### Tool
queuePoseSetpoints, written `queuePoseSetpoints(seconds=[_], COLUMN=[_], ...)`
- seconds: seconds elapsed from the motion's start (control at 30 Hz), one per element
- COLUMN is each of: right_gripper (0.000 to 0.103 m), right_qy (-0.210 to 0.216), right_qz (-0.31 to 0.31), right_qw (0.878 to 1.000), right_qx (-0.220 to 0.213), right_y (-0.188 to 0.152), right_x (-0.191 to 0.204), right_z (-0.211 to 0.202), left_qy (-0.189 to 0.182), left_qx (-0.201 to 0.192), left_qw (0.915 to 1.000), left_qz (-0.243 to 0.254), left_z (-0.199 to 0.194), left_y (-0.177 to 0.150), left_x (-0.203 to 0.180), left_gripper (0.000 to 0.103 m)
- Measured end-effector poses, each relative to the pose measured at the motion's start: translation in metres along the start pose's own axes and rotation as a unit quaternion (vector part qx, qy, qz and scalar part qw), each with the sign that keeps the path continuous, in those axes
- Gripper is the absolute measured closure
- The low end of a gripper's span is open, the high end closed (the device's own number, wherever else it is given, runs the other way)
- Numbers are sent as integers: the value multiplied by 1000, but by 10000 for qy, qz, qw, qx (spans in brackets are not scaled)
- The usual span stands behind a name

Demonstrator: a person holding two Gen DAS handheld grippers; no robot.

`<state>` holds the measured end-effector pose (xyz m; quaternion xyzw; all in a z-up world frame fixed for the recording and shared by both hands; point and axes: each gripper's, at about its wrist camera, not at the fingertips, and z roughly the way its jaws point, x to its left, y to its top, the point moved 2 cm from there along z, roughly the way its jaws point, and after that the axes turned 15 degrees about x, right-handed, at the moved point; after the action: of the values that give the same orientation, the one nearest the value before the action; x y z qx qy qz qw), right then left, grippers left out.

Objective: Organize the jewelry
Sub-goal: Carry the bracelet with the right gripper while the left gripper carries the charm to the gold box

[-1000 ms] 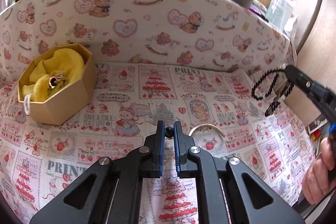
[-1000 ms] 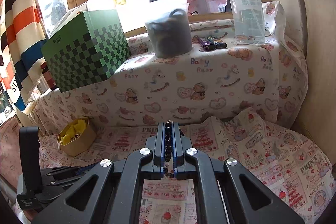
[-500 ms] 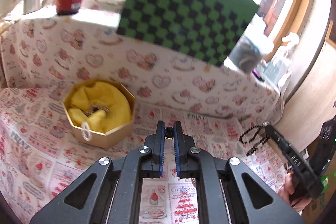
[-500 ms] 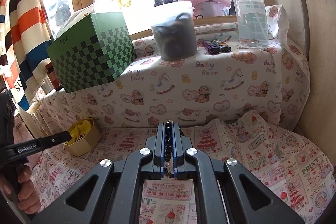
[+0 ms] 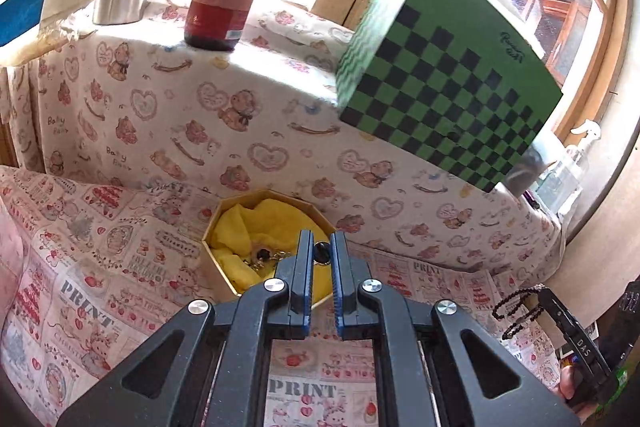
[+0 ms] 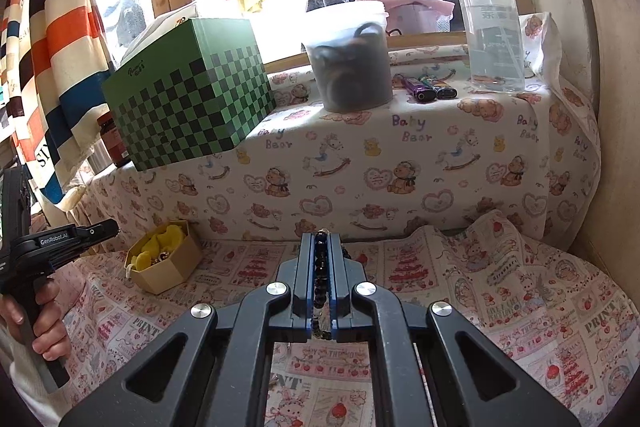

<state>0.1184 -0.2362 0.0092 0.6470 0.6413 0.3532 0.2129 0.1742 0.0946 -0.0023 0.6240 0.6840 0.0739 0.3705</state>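
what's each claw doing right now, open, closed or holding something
left claw: closed on a small dark bead
right claw: closed on a dark beaded bracelet

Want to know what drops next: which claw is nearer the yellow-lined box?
Left. The left claw hovers just over the box; the right claw holds its beads well off to the side.

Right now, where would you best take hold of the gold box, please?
Probably pinch one flat wall of the box at its open rim, from above: one finger outside, one inside against the yellow cloth. The octagon looks too wide to span.
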Motion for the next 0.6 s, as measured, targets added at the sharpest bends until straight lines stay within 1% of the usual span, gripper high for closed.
queuePoseSetpoints(seconds=[0.17, 0.37, 0.5, 0.6], right_gripper=[97, 97, 97, 97], right_qy=[8, 51, 106, 173], right_qz=[-67, -148, -249, -369], right_qw=[10000, 9999, 9996, 9992], right_qx=[10, 7, 27, -5], right_y=[-1, 0, 12, 22], right_x=[4, 13, 36, 62], right_z=[2, 4, 11, 14], left_qy=[119, 123, 110, 72], left_qx=[142, 118, 181, 255], left_qw=[9994, 9985, 9973, 9961], left_qz=[-306, -515, -704, -847], left_z=[16, 17, 22, 25], left_y=[1, 1, 1, 1], left_x=[21, 34, 42, 49], left_gripper=[96, 96, 96, 96])
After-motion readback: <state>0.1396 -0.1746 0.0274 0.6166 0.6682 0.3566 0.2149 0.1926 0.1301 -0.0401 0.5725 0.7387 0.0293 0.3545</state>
